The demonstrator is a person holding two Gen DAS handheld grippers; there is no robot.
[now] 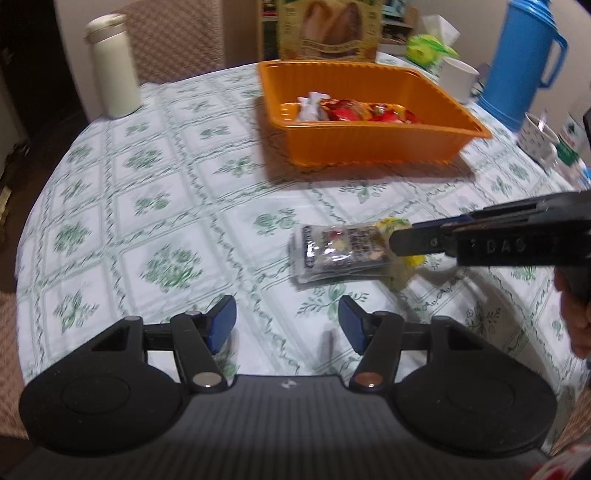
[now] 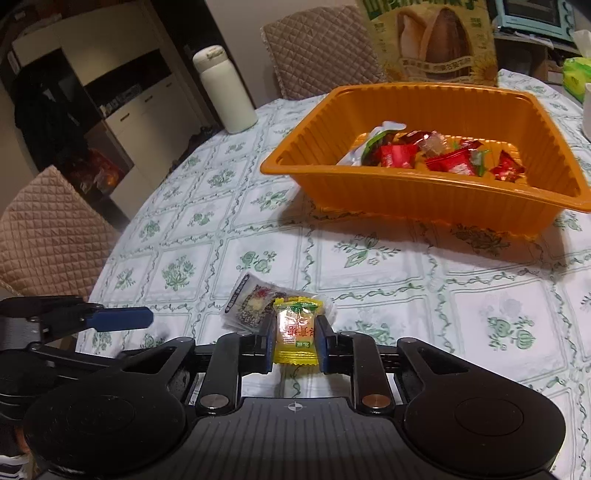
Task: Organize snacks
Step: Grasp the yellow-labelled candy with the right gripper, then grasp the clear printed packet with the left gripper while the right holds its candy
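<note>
My right gripper [image 2: 295, 334] is shut on a yellow wrapped candy [image 2: 295, 325], its pads pressing both sides just above the floral tablecloth. A grey-and-clear snack packet [image 2: 251, 304] lies flat right behind it. From the left wrist view the same right gripper [image 1: 400, 242] reaches in from the right over that grey packet [image 1: 340, 249]. My left gripper [image 1: 287, 317] stands open near the table's front, with nothing between its blue pads. The orange tray [image 2: 406, 199], further back, holds several red and white wrapped snacks [image 2: 443, 158].
A white flask [image 1: 112, 66] stands at the back left and a blue jug [image 1: 524, 55] at the back right. A tall snack bag [image 1: 328, 29] stands behind the orange tray [image 1: 369, 144]. White mugs [image 1: 458, 77] crowd the right edge. Quilted chairs [image 2: 48, 229] surround the round table.
</note>
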